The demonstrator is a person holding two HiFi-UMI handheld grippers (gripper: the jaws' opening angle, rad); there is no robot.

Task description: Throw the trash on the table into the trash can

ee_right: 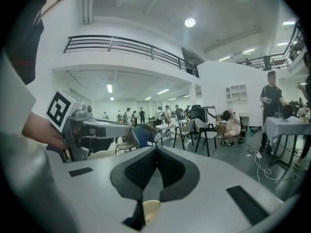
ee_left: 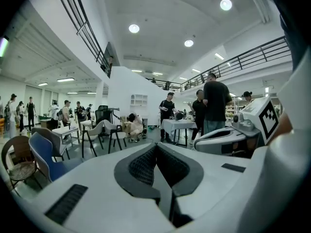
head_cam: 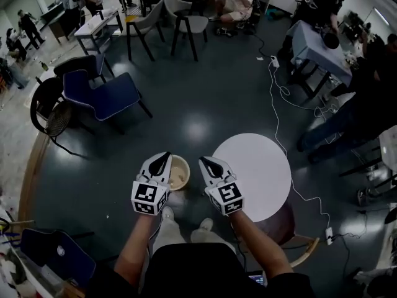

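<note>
Both arms reach out side by side, holding the left gripper (head_cam: pixel 164 158) and right gripper (head_cam: pixel 205 162) up, nearly level. Each one's tongs are pressed together, pinching nothing. Below and between them, the trash can (head_cam: pixel 180 174) stands on the floor, just beside the round white table (head_cam: pixel 260 166). Farther off is a blue chair (head_cam: pixel 102 95). Only the gripper views show the balcony rail (ee_right: pixel 121 45) overhead.

A large open hall: mezzanine railing (ee_right: pixel 126 45), scattered chairs (head_cam: pixel 105 95), tables (ee_left: pixel 177 125), many people (ee_left: pixel 216 106).

The white left gripper (head_cam: pixel 162 159) hides the left side of the round beige trash can (head_cam: pixel 181 174), whose contents are too small to tell.
</note>
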